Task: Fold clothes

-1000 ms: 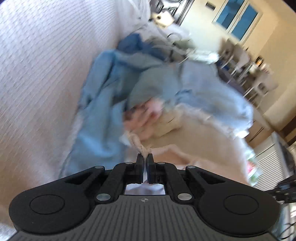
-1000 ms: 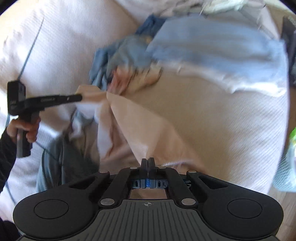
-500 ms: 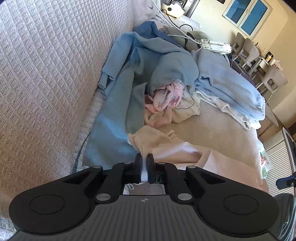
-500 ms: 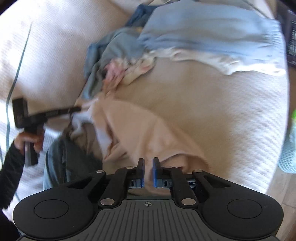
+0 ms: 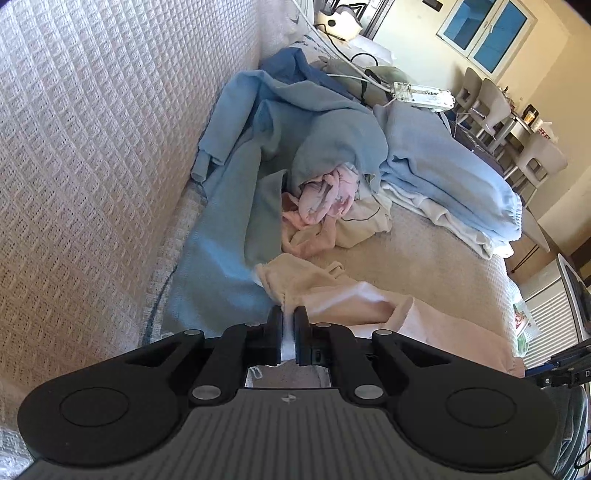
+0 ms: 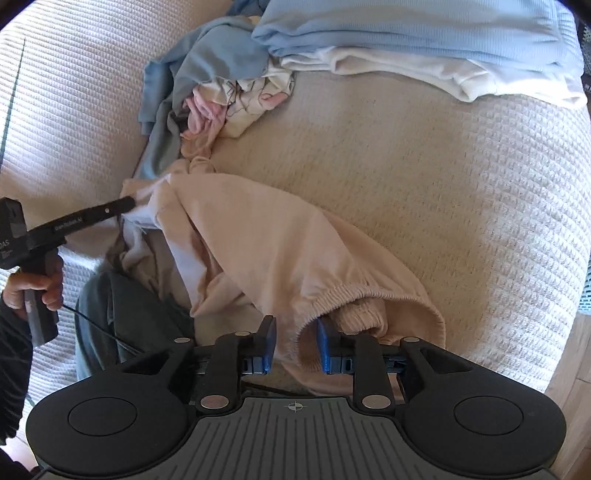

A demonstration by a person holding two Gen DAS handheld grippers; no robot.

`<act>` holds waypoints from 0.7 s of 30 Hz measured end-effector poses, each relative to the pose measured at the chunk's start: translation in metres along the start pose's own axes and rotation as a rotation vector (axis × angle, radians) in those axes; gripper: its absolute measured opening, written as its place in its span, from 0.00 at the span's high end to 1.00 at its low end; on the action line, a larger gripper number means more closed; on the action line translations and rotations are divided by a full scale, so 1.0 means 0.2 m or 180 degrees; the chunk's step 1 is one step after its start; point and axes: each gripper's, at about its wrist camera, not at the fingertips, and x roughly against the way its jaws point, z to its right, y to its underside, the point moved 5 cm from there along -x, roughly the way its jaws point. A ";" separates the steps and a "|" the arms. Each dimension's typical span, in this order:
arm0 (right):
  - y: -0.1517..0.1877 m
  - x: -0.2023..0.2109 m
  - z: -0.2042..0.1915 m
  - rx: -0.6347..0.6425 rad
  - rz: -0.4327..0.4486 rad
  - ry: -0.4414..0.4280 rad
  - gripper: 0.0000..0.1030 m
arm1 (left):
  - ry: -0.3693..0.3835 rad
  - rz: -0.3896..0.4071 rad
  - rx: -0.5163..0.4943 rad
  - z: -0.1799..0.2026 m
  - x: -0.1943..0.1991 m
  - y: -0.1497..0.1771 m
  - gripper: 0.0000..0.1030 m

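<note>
Fabric is what the right gripper [image 6: 292, 345] has just let go and is taking again: a second ago its jaws were clamped flat on the peach trousers [image 6: 266, 243], half a second ago they stood apart, and now they are closing around the elastic waistband [image 6: 343, 291], which bulges between the blue pads without being pinched yet. The left gripper [image 5: 289, 334] has not changed, its jaws nearly together on a thin fold of the same garment's far left end. I judge this a regrip, to stretch the trousers flat before the first fold. They lie across the near part of a cream waffle-weave sofa cover [image 6: 424, 177], partly hanging off its near edge. Farther off sit a crumpled blue and pink heap [image 5: 325, 173] and a folded light blue stack [image 6: 424, 33]. Beyond, the left view shows chairs [image 5: 491, 99] and a window [image 5: 487, 37].
</note>
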 end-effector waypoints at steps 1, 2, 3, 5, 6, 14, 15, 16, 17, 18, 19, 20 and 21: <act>0.00 0.01 0.00 0.0029 0.0041 0.0010 0.96 | 0.0006 0.0023 -0.0007 0.01 0.01 -0.01 0.96; -0.01 0.04 0.00 0.0063 0.0113 0.0037 0.96 | 0.0014 0.0050 -0.0016 0.01 0.01 -0.02 0.96; -0.02 0.09 0.00 0.0101 0.0225 0.0058 0.96 | 0.0034 0.0086 -0.0028 0.03 0.02 -0.04 0.96; -0.05 0.19 0.00 0.0131 0.0461 0.0089 0.97 | 0.0130 0.0177 -0.0057 0.07 0.05 -0.09 0.96; -0.06 0.25 0.01 0.0128 0.0581 0.0127 0.97 | 0.0185 0.0256 -0.0112 0.10 0.07 -0.12 0.96; -0.21 0.66 0.19 -0.0030 0.1516 0.0503 0.97 | 0.0591 0.0711 -0.0616 0.45 0.06 -0.51 0.96; -0.23 0.69 0.22 -0.0074 0.1609 0.0543 0.97 | 0.0647 0.0745 -0.0659 0.49 0.04 -0.56 0.96; -0.24 0.72 0.26 -0.0117 0.1691 0.0584 0.97 | 0.0701 0.0777 -0.0702 0.54 0.03 -0.61 0.96; -0.26 0.74 0.29 -0.0154 0.1755 0.0632 0.97 | 0.0753 0.0816 -0.0752 0.58 0.00 -0.65 0.96; -0.27 0.76 0.32 -0.0195 0.1822 0.0683 0.97 | 0.0805 0.0858 -0.0803 0.63 -0.02 -0.70 0.96; -0.29 0.78 0.36 -0.0241 0.1895 0.0734 0.97 | 0.0843 0.0892 -0.0837 0.67 -0.05 -0.75 0.96; -0.30 0.80 0.39 -0.0283 0.1966 0.0774 0.97 | 0.0875 0.0923 -0.0865 0.71 -0.08 -0.79 0.96; -0.32 0.82 0.42 -0.0322 0.2036 0.0801 0.97 | 0.0901 0.0954 -0.0896 0.74 -0.11 -0.83 0.96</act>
